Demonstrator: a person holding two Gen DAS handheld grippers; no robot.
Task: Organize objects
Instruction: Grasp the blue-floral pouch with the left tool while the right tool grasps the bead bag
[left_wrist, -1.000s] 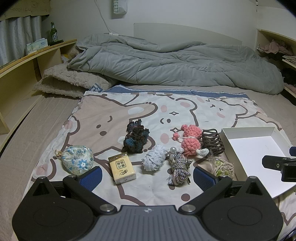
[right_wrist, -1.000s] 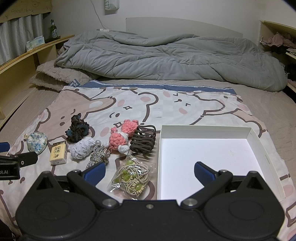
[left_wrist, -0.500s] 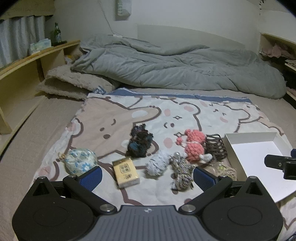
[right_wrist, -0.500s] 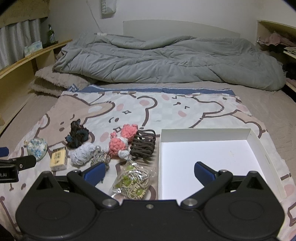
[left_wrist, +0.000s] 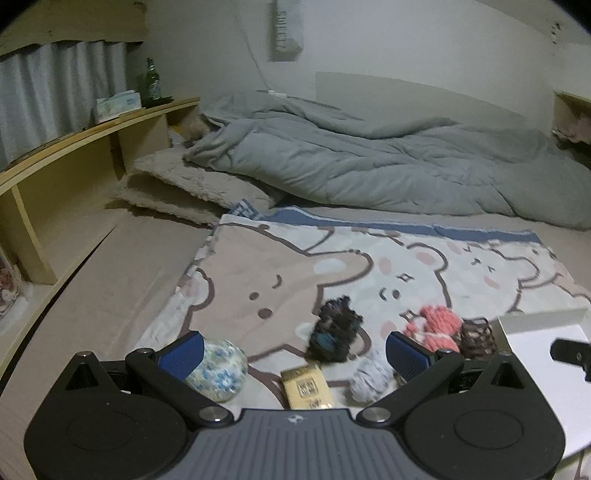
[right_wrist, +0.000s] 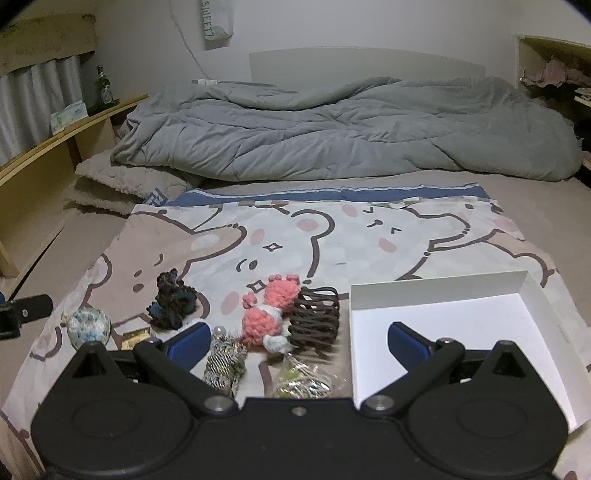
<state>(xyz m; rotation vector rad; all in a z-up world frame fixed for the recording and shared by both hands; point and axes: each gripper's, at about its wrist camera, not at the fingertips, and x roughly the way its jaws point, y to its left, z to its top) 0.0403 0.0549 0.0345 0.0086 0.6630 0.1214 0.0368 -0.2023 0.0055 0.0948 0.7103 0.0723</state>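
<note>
Small items lie in a row on a cartoon bear sheet: a floral pouch (left_wrist: 218, 373), a yellow packet (left_wrist: 306, 386), a dark crochet scrunchie (left_wrist: 334, 334), a pale blue scrunchie (left_wrist: 369, 376), a pink crochet piece (right_wrist: 269, 314), a brown hair claw (right_wrist: 314, 319), a striped cord bundle (right_wrist: 225, 363) and a bag of beads (right_wrist: 301, 382). An empty white box (right_wrist: 476, 332) lies on the right. My left gripper (left_wrist: 293, 350) is open and empty above the pouch and packet. My right gripper (right_wrist: 297, 343) is open and empty over the beads and box edge.
A rumpled grey duvet (right_wrist: 351, 129) and a beige pillow (left_wrist: 184, 188) lie at the far end of the bed. A wooden shelf (left_wrist: 85, 147) with a green bottle (left_wrist: 151, 83) runs along the left side. Another shelf (right_wrist: 554, 62) stands at the right.
Both grippers have tilted up and drawn back, so the items sit lower in each view. The left view is blurred by motion. Nothing was picked up; both stay open.
</note>
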